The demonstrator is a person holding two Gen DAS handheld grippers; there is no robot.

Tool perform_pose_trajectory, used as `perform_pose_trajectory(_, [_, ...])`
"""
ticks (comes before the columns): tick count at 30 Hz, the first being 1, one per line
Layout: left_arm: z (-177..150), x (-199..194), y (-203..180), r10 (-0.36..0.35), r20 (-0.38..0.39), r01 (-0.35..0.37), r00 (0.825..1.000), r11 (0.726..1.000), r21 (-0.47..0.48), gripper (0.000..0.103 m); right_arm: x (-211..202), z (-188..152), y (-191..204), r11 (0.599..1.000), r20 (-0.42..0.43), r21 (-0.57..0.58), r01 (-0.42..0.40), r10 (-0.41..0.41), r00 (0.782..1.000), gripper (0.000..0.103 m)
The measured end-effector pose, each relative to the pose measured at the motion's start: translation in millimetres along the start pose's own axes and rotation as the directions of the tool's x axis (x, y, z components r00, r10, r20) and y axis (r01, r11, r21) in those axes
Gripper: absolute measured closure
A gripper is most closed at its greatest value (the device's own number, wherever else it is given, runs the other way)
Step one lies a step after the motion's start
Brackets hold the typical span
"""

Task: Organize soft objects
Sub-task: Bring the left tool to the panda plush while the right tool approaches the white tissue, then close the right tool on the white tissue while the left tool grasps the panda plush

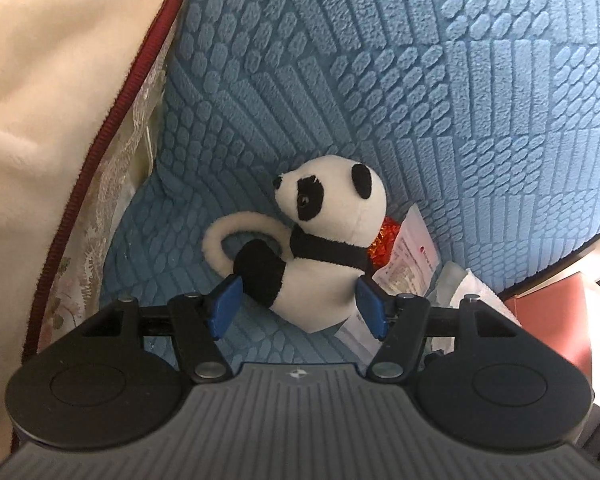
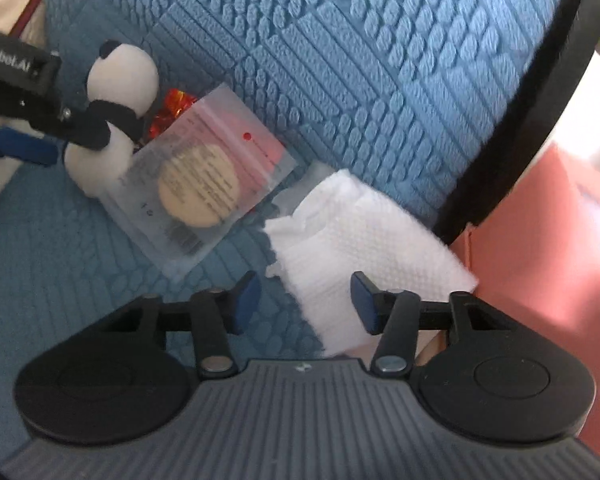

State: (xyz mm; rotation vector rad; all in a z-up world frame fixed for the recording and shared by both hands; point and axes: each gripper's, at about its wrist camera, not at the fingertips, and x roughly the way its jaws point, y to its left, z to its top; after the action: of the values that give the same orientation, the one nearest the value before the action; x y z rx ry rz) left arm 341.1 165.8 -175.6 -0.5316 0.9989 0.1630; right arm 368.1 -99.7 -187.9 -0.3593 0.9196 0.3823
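A black and white plush panda (image 1: 320, 236) with a curled white tail lies on the blue textured sofa seat (image 1: 172, 264). My left gripper (image 1: 298, 304) is open, its blue pads on either side of the panda's body. The panda also shows in the right wrist view (image 2: 112, 120), with the left gripper (image 2: 24, 136) at it. My right gripper (image 2: 304, 300) is open above a folded white tissue (image 2: 364, 232) on the seat. A clear bag with a beige round puff (image 2: 198, 184) lies between panda and tissue. A red foil wrapper (image 2: 172, 112) sits behind the panda.
A cream pillow with dark red piping (image 1: 52, 100) leans at the left of the sofa. The blue sofa backrest (image 2: 380, 60) rises behind the objects. A salmon-coloured surface (image 2: 540, 248) lies past the sofa's right edge.
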Motion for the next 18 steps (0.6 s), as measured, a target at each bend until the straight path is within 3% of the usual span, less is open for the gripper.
perform_pose_trajectory(1, [-1,1,0,-0.002,-0.002,0.002,1.000,1.000,-0.005,0.035,0,-1,-1,1.000,0.000,0.012,-0.011,0.011,1.000,0.057])
perform_pose_trajectory(3, [-2,2,1,-0.008,-0.004,0.007,1.000,1.000,-0.015,0.035,0,-3,0,1.000,0.011,0.002,-0.016,0.016,1.000,0.072])
perform_pose_trajectory(8, [-5,7,2,-0.015,-0.014,0.015,1.000,1.000,-0.019,0.035,1,-4,-2,0.999,0.005,0.027,-0.037,0.037,0.999,0.096])
perform_pose_trajectory(18, [-9,29,6,-0.046,-0.059,0.042,0.997,0.996,-0.082,0.035,-31,2,-7,0.997,0.075,0.047,-0.066,0.062,0.995,0.099])
